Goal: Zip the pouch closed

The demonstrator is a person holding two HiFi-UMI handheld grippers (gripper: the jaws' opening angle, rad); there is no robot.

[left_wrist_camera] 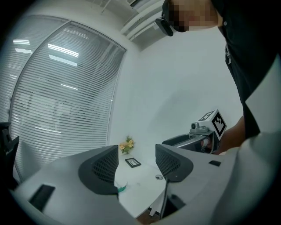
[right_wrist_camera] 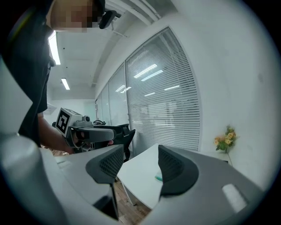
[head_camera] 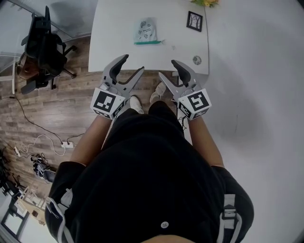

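Observation:
A pale pouch [head_camera: 146,31] with a green zip strip along its near edge lies flat on the white table [head_camera: 114,28]. In the left gripper view only a green sliver of the pouch [left_wrist_camera: 121,188] shows past the left jaw; the right gripper view catches the pouch [right_wrist_camera: 158,177] between its jaws, far off. My left gripper [head_camera: 132,66] is held open in the air short of the table's near edge. My right gripper [head_camera: 166,69] is open too, beside it. Neither holds anything.
A small black-framed picture [head_camera: 194,21] and yellow flowers [head_camera: 205,3] sit at the table's far right. A round metal grommet [head_camera: 196,60] is near the right front corner. A black office chair [head_camera: 43,47] stands left on the wooden floor, with cables [head_camera: 40,142] nearer.

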